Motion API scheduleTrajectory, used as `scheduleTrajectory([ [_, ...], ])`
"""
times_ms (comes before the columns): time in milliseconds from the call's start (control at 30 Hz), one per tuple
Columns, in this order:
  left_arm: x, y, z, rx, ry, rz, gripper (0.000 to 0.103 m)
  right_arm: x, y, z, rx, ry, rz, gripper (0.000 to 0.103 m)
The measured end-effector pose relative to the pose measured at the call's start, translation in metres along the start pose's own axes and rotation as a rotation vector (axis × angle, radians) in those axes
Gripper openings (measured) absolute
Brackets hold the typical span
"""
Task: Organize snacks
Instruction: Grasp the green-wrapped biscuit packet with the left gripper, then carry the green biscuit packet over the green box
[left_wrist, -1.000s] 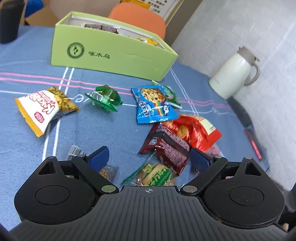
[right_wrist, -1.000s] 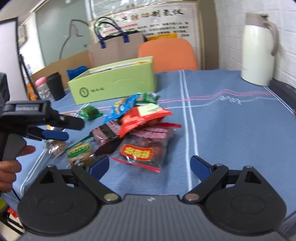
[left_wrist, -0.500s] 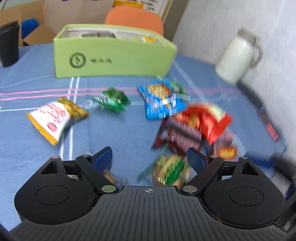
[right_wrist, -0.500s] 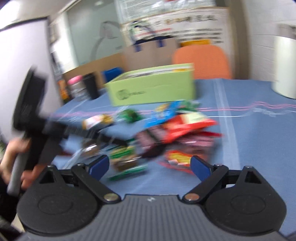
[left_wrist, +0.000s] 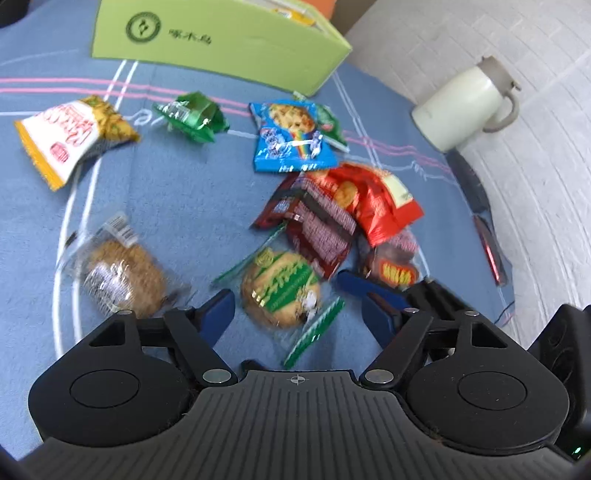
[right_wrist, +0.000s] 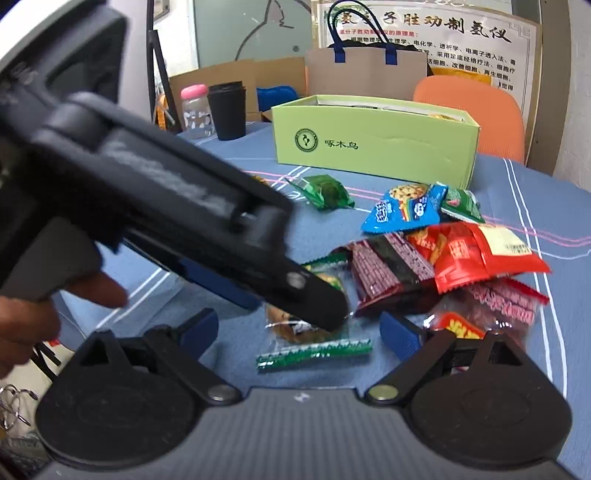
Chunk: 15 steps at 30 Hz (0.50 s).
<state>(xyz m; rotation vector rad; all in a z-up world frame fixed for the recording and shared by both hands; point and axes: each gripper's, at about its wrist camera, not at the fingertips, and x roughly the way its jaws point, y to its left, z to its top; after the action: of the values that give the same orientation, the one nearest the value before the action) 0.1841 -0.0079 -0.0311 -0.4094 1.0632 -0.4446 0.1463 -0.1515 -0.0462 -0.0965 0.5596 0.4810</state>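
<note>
A round cookie in a green-and-clear wrapper lies on the blue tablecloth between the fingers of my left gripper. Its jaws are closing, and the pads stand just clear of the packet. In the right wrist view a black finger of the left gripper reaches over that same cookie. My right gripper is open just in front of it, holding nothing. One of its blue fingers shows in the left wrist view. The green box stands at the back.
Loose snacks: a wrapped brown cake, a white-yellow packet, a green candy, a blue packet, red and dark red packets. A cream kettle stands right; a black cup far left.
The left gripper's jaws have narrowed around the green cookie packet and it tipped downward. The right gripper swung left, so the left gripper now fills the left of its view.
</note>
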Motion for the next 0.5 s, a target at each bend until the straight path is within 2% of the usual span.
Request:
scheduleTrajectory([
  [33,0.001,0.000,0.001,-0.002,0.000,0.004,0.061,0.003,-0.001,0.000,0.000,0.007,0.005,0.083],
  [67,0.000,0.000,0.001,-0.005,-0.003,0.008,0.058,0.005,-0.001,-0.002,0.000,0.015,0.010,0.081],
  [133,-0.001,0.001,0.000,0.005,-0.015,0.028,0.046,0.003,0.003,-0.004,-0.030,-0.003,-0.026,0.072],
  [200,-0.003,0.001,-0.001,0.023,-0.027,0.067,0.015,0.000,0.002,-0.005,0.001,-0.008,-0.020,0.070],
  [233,-0.004,0.004,-0.002,0.024,-0.030,0.075,0.015,-0.002,0.001,-0.006,0.019,-0.013,-0.017,0.068],
  [333,-0.014,0.009,-0.003,0.000,-0.039,0.034,0.014,-0.012,-0.002,-0.005,0.063,-0.030,0.000,0.067],
  [500,-0.038,-0.003,0.010,0.038,-0.117,0.023,0.015,-0.027,0.000,0.010,0.061,-0.089,0.018,0.067],
])
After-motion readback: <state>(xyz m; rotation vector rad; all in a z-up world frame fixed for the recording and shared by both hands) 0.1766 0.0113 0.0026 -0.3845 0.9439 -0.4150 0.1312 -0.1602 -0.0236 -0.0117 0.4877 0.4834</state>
